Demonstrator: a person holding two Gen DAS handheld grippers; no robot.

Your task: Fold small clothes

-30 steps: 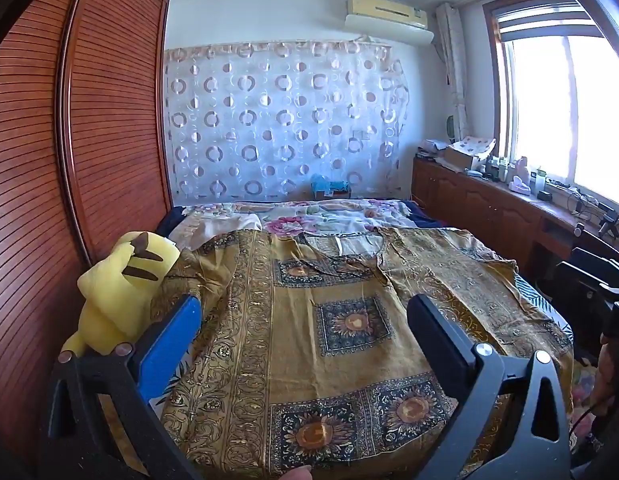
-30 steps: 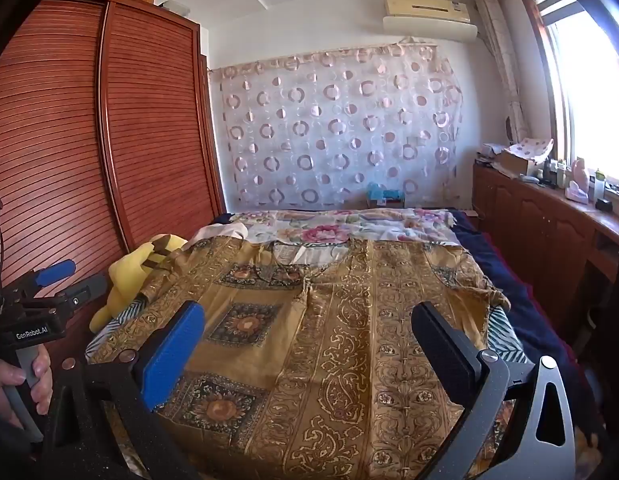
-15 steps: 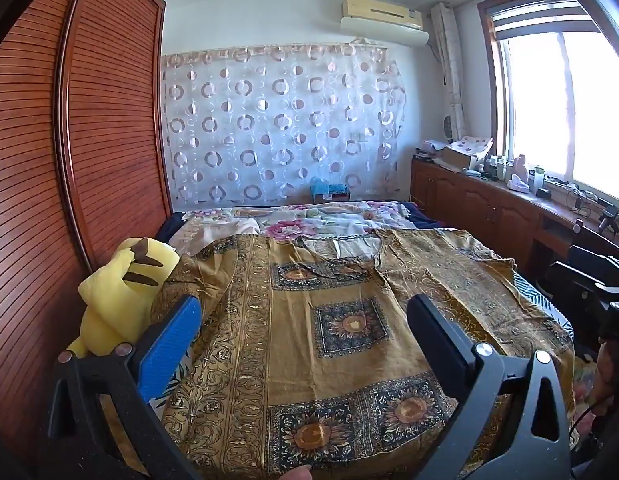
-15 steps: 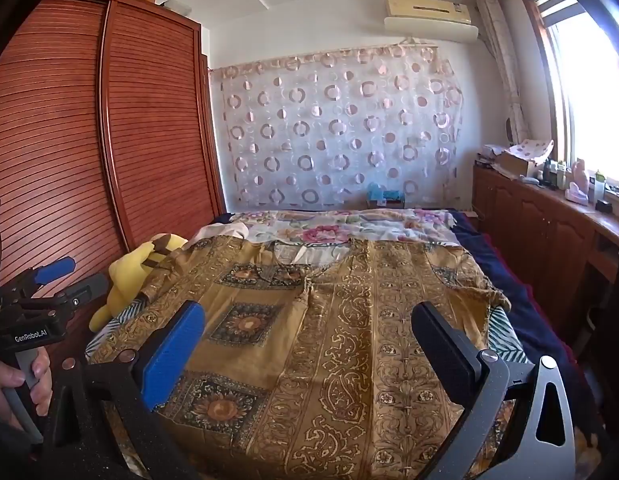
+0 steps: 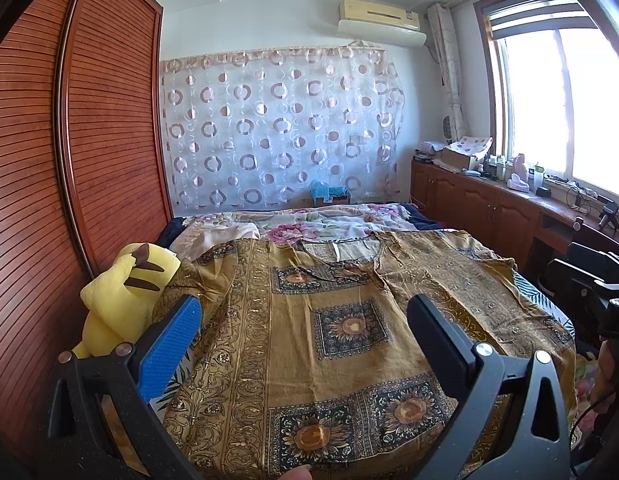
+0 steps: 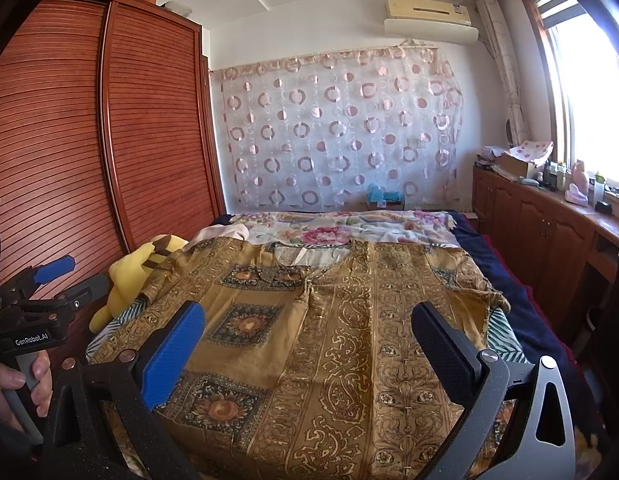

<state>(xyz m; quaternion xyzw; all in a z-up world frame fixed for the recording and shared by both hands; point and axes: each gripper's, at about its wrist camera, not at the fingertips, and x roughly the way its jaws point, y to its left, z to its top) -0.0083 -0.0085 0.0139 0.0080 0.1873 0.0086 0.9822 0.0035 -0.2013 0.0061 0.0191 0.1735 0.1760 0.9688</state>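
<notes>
Garment lies flat below both wide-open claws, left claw and right claw.

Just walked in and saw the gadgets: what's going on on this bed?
A person holds a two-finger gripper in each hand above a golden patterned garment spread flat on the bed. The left gripper and right gripper are both open and hold nothing. A yellow plush toy sits at the bed's left edge. No fold yet.
</notes>
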